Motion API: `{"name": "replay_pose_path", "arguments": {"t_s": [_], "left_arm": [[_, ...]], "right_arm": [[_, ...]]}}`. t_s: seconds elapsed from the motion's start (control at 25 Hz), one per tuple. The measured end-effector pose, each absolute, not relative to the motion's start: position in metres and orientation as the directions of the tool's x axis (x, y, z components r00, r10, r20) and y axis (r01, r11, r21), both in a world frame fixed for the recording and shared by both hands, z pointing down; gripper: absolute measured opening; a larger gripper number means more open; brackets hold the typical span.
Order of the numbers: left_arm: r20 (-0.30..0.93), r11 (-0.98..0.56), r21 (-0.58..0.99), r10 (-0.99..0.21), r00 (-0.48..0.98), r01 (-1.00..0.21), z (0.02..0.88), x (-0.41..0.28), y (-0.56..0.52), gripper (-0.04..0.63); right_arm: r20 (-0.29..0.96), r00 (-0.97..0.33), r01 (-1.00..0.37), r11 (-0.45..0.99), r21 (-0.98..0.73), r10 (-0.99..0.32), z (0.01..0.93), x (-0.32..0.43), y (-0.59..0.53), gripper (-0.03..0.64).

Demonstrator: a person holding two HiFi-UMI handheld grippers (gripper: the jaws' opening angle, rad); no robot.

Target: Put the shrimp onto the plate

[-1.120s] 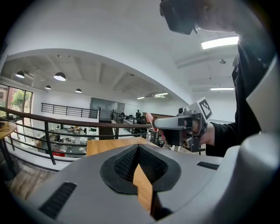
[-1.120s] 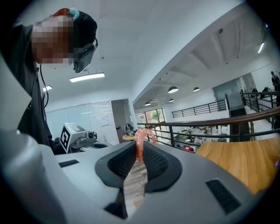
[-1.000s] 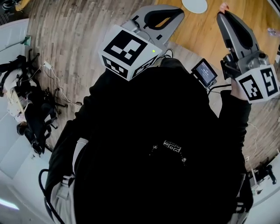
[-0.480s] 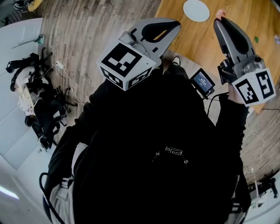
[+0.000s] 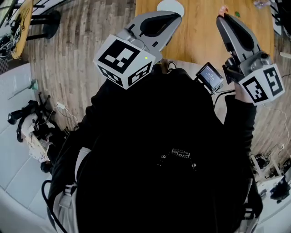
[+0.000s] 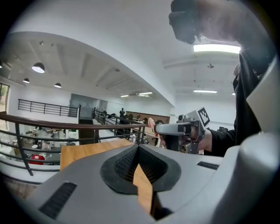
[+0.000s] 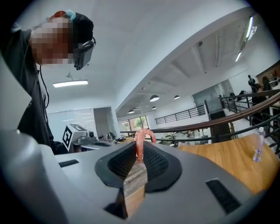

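Left gripper [image 5: 176, 18] is raised at the left of the head view, its marker cube [image 5: 122, 61] nearest the camera. In the left gripper view its jaws are seen pressed together at the tips [image 6: 138, 147], with nothing caught between them. Only a wedge of wooden counter [image 6: 87, 151] is visible through the gap behind the pads.

A wood-plank floor [image 5: 82, 41] is seen beyond and to the left of this gripper. The counter [image 5: 200, 34] fills the top middle of the head view. A white plate [image 5: 170, 6] lies on it at the upper edge, partly cut off by the frame, just beside the left gripper's tip and between the two grippers.

Lower down, the middle of the head view is filled by the person's dark clothing [image 5: 159, 159]. A small screen [image 5: 210, 75] is mounted just left of the right gripper's body.

At the right, the right gripper [image 5: 223, 16] is raised with its own marker cube [image 5: 261, 84] near the hand. Its jaws are clenched on the shrimp [image 5: 223, 9], which is seen as a pink tip above the jaw ends, well apart from the plate. In the right gripper view the shrimp [image 7: 142, 140] is pinched between the ribbed pads [image 7: 153, 162], and its curved pink body arches above them. A clear water bottle [image 7: 259, 146] is stood upright on the counter at far right.
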State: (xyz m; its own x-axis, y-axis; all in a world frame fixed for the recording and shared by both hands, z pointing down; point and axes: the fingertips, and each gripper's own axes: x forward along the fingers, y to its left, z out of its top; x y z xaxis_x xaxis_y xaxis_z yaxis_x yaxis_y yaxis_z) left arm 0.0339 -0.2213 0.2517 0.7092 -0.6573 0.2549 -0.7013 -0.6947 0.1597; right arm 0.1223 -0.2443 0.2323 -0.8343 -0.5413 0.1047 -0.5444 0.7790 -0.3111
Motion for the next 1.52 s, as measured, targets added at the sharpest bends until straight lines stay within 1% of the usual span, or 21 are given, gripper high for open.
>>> {"name": "replay_pose_path", "arguments": {"t_s": [0.2,0.28,0.56,0.76,0.88,1.08,1.24,1.4,1.52], "left_arm": [[0.226,-0.77,0.148,-0.584,0.78,-0.62,0.234,0.085,-0.227,-0.001],[0.216,-0.787,0.148,-0.566,0.796,-0.599,0.225,0.087,-0.228,-0.002],[0.199,-0.822,0.166,-0.513,0.835,-0.544,0.226,0.057,-0.253,-0.002],[0.197,-0.826,0.187,-0.499,0.844,-0.532,0.235,0.008,-0.279,-0.002],[0.209,-0.833,0.2,-0.478,0.853,-0.515,0.248,-0.013,-0.285,-0.002],[0.19,-0.877,0.214,-0.395,0.899,-0.43,0.245,-0.024,-0.278,-0.002],[0.177,-0.871,0.235,-0.398,0.9,-0.431,0.243,-0.03,-0.276,-0.002],[0.199,-0.859,0.267,-0.394,0.897,-0.437,0.256,-0.041,-0.276,-0.002],[0.191,-0.849,0.273,-0.412,0.891,-0.452,0.257,-0.045,-0.279,-0.002]], "right_arm": [[0.119,-0.767,-0.636,0.719,-0.282,-0.631,0.212,0.177,-0.239,0.061],[0.121,-0.75,-0.655,0.706,-0.27,-0.65,0.201,0.179,-0.237,0.061],[0.153,-0.723,-0.688,0.685,-0.24,-0.673,0.195,0.137,-0.26,0.061],[0.193,-0.716,-0.698,0.68,-0.223,-0.671,0.198,0.085,-0.285,0.061],[0.22,-0.703,-0.711,0.668,-0.221,-0.676,0.205,0.066,-0.294,0.061],[0.27,-0.69,-0.723,0.656,-0.216,-0.672,0.206,0.048,-0.299,0.061],[0.315,-0.685,-0.726,0.652,-0.221,-0.656,0.21,0.044,-0.3,0.061],[0.352,-0.681,-0.727,0.652,-0.215,-0.642,0.215,0.038,-0.3,0.061],[0.37,-0.683,-0.722,0.658,-0.212,-0.63,0.219,0.037,-0.301,0.061]]}}
